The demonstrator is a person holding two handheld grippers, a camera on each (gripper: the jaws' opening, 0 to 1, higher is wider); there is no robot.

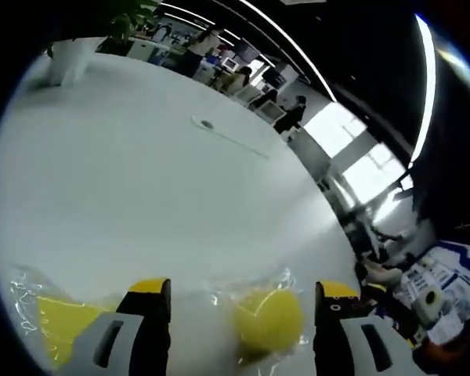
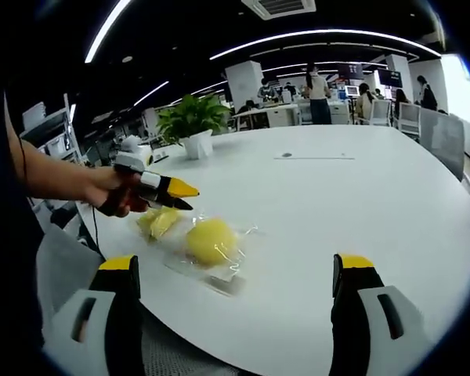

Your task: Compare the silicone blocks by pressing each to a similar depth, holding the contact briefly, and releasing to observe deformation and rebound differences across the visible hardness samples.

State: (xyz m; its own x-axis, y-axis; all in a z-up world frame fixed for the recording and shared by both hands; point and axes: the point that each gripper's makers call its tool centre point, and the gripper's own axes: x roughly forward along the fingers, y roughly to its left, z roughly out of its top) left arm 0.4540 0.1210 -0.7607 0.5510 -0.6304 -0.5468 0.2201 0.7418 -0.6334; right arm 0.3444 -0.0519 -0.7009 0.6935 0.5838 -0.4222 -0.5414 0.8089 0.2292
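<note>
Room: open office with long ceiling light strips point(image 2: 313, 35), bright windows point(image 1: 360, 157), desks and several people at the far side in both views.
Counter: large white round-edged counter point(image 2: 337, 196), also across the left gripper view point(image 1: 141, 196); its surface is plain and glossy.
Potted plant: green plant in a white pot point(image 2: 194, 129) stands on the counter's far side in the right gripper view; the left gripper view catches it at the top left point(image 1: 86, 47).
Thin object: a slim pen-like item point(image 2: 309, 157) lies alone on the counter, well apart from the samples; in the left gripper view point(image 1: 227, 135).
Round sample: yellow rounded silicone block point(image 2: 210, 240) in a clear bag on the counter near its front edge; in the left gripper view point(image 1: 268, 319) it lies between the claw's 2 jaws, contact unclear.
Flat sample: second yellow piece in a clear bag point(image 2: 158, 222), just beside the round one; in the left gripper view point(image 1: 59, 329) it sits outside the left jaw.
Left claw: point(image 1: 243, 301) released, jaws wide; the right gripper view shows it point(image 2: 186, 196) held in a hand point(image 2: 113, 192), tips above the flat sample.
Right claw: point(image 2: 235, 270) released, jaws spread wide, near the counter's front edge, short of the samples.
</note>
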